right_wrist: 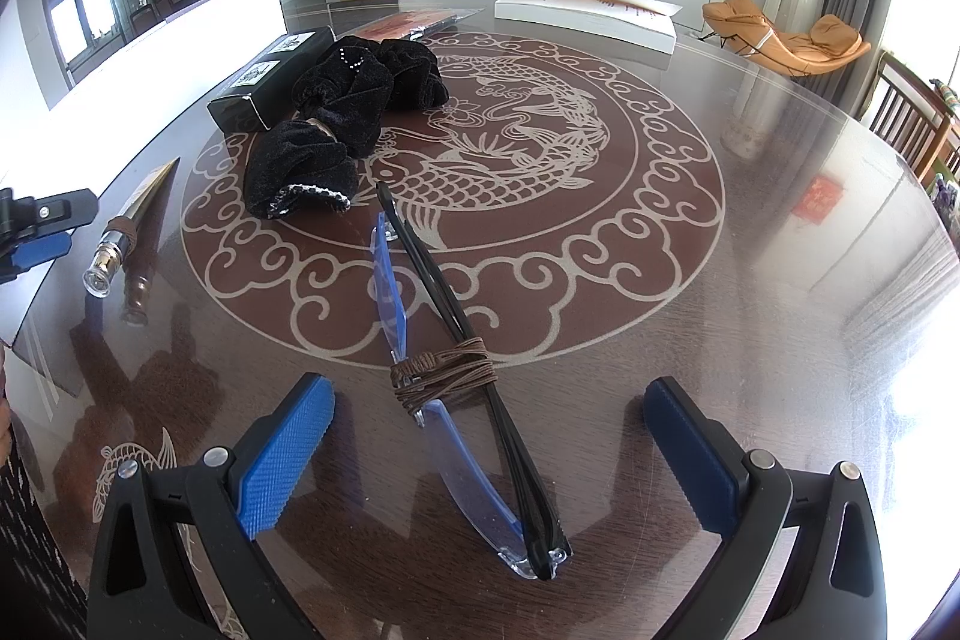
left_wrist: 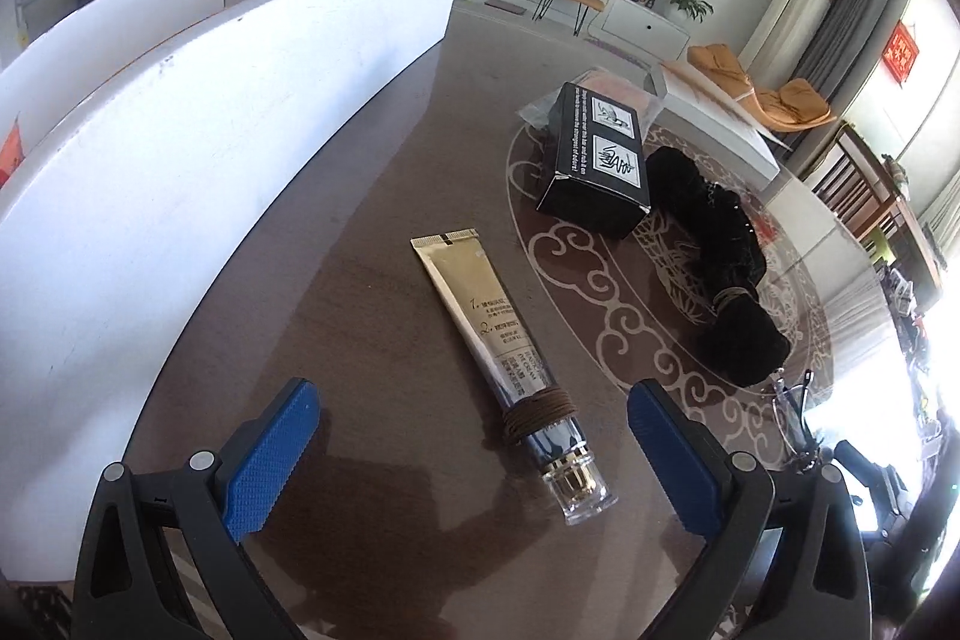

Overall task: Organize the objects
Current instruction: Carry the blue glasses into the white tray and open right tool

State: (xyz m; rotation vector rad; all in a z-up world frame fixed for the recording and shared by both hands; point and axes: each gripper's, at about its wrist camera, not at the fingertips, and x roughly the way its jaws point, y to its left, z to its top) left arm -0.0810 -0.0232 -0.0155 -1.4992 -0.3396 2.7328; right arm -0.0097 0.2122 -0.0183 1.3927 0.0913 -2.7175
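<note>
A gold cream tube [left_wrist: 489, 334] with a brown band near its clear cap lies on the table between the fingers of my open left gripper [left_wrist: 474, 415]. The tube [right_wrist: 129, 232] also shows at the left of the right wrist view. Folded glasses [right_wrist: 462, 382] with bluish lenses, bound by a brown cord, lie between the fingers of my open right gripper [right_wrist: 489, 424]. A black velvet scrunchie [right_wrist: 342, 112] and a black box [right_wrist: 270, 79] rest further back; the scrunchie [left_wrist: 714, 262] and the box [left_wrist: 591, 160] sit beyond the tube in the left wrist view.
A white box wall [left_wrist: 198, 148] runs along the left of the table [right_wrist: 750, 280]. A white flat box [right_wrist: 585, 17] and a plastic-wrapped packet [right_wrist: 420, 23] lie at the far side. My left gripper's finger [right_wrist: 42, 229] shows at the left edge.
</note>
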